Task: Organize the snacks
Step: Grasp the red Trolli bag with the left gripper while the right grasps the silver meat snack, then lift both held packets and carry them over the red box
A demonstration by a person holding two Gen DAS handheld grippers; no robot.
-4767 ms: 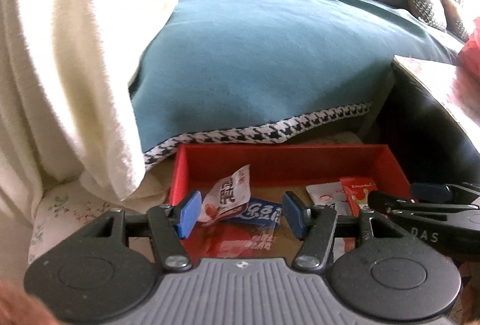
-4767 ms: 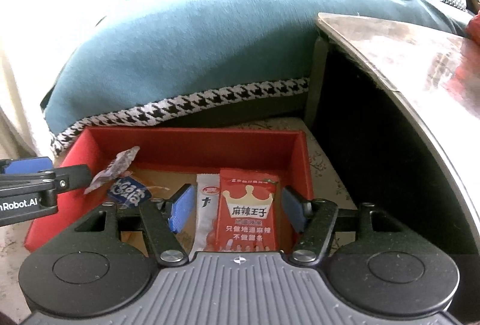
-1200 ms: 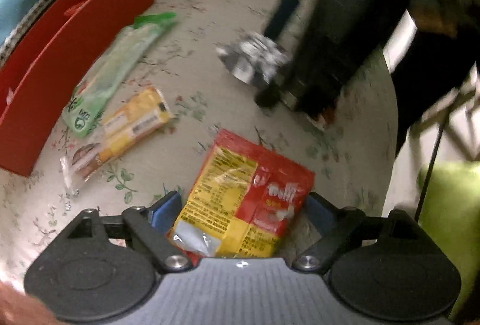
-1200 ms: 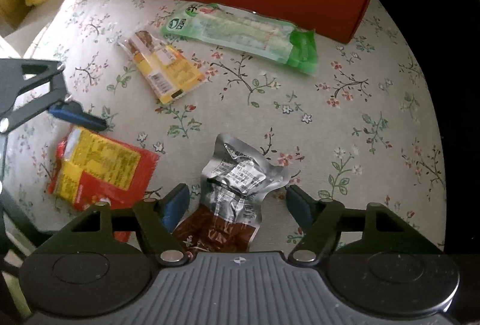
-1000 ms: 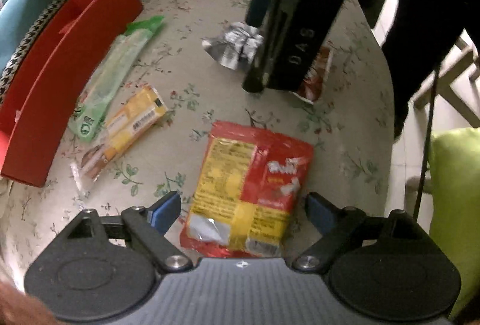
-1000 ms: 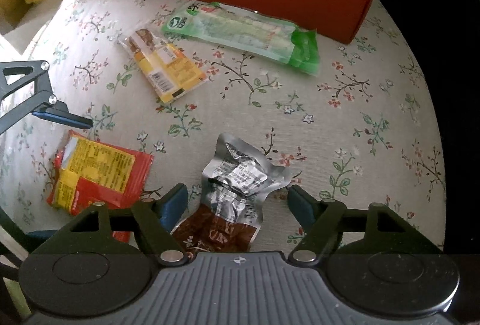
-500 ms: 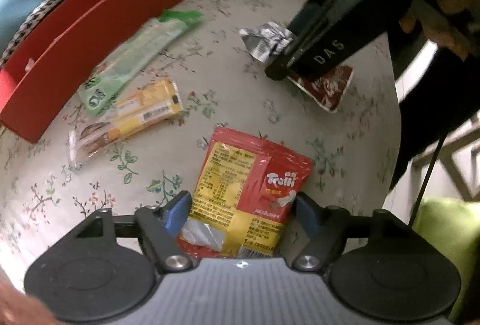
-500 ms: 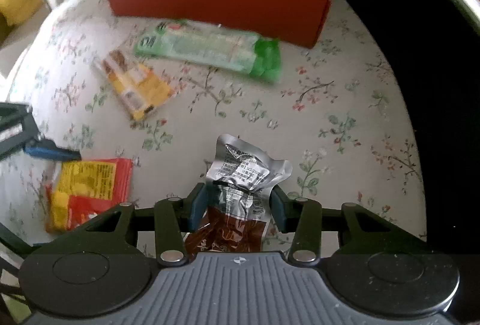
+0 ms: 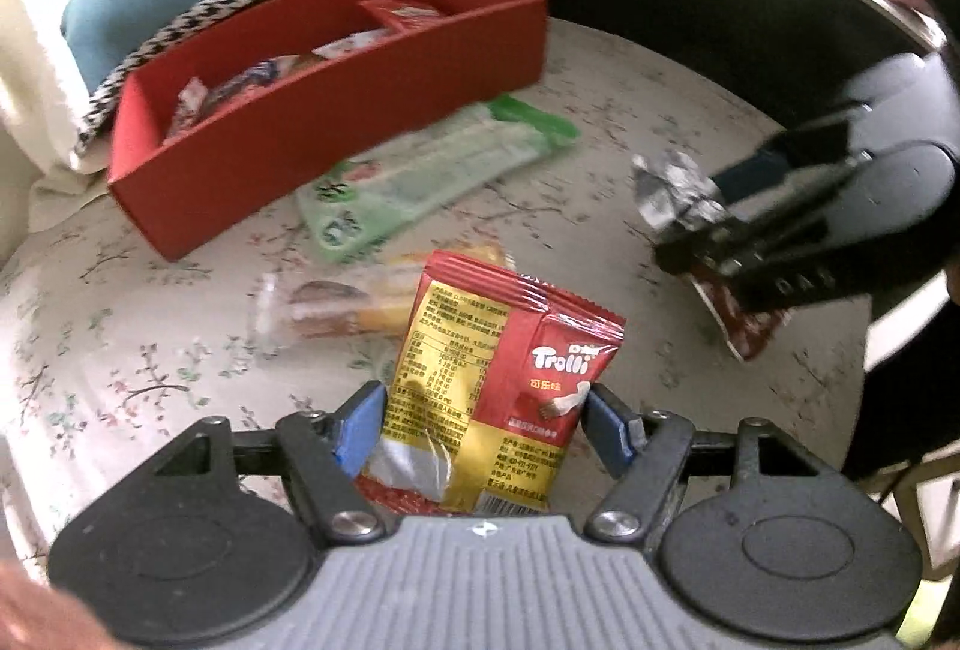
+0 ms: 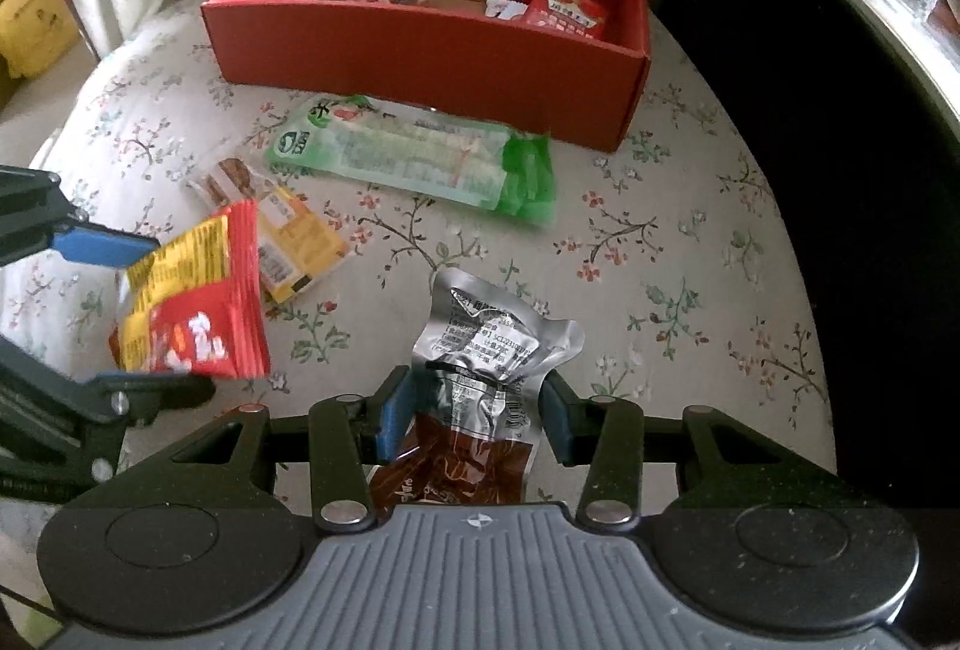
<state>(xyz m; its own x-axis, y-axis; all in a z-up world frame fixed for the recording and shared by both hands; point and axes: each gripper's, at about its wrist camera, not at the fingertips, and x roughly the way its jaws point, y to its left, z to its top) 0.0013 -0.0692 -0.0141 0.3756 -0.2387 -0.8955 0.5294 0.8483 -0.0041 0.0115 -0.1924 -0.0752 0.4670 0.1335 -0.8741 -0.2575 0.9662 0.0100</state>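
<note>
1. The left tool [image 9: 485,425] has just been closing and now pinches the red-and-yellow gummy packet [image 9: 501,386] by its sides, lifted clear of the floral tabletop [image 10: 690,254], ready for carrying.
2. The right tool [image 10: 474,419], likewise just closed, clamps the silver-and-brown pouch [image 10: 480,380] near the near edge.
3. Both tools tilt steeply downward.
4. The red box [image 10: 432,44] waits at the far edge; green [image 10: 414,152] and yellow [image 10: 288,230] packets lie before it.
</note>
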